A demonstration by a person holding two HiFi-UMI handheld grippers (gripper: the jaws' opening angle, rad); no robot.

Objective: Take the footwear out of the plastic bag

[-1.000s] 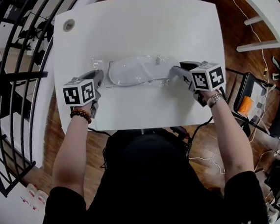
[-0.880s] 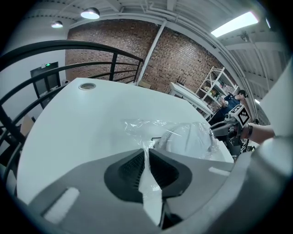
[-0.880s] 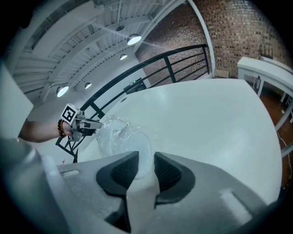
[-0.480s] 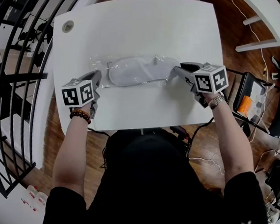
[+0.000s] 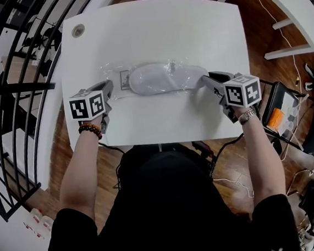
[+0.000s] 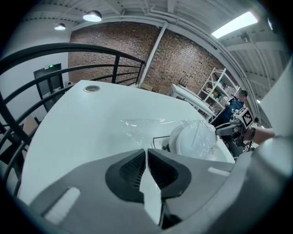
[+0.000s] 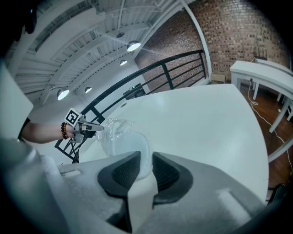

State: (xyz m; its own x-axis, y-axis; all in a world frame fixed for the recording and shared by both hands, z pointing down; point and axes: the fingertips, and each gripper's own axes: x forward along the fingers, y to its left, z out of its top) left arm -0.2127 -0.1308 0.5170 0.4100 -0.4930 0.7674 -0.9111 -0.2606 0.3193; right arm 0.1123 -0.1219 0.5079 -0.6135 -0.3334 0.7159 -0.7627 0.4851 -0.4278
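A white slipper (image 5: pixel 163 76) lies in a clear plastic bag (image 5: pixel 111 72) on the white table (image 5: pixel 153 29). My left gripper (image 5: pixel 110 84) is at the bag's left end, shut on a thin fold of the film (image 6: pixel 137 130). The left gripper view shows the slipper's (image 6: pixel 192 139) rounded end beyond the jaws. My right gripper (image 5: pixel 203 79) is at the slipper's right end. Its jaws are closing, and the slipper's white edge (image 7: pixel 132 151) sits pinched between them. The bag (image 7: pixel 114 128) is stretched between the two grippers.
A small label card (image 5: pixel 125 79) sits in the bag left of the slipper. A round grommet (image 5: pixel 77 30) marks the table's far left corner. A black railing (image 5: pixel 9 81) curves along the left. Another white table (image 5: pixel 283 5) and a chair (image 5: pixel 294 114) stand to the right.
The right gripper has moved right with the slipper's end in it, and the slipper has slid right inside the bag. The left gripper has closed on the film and stayed put.
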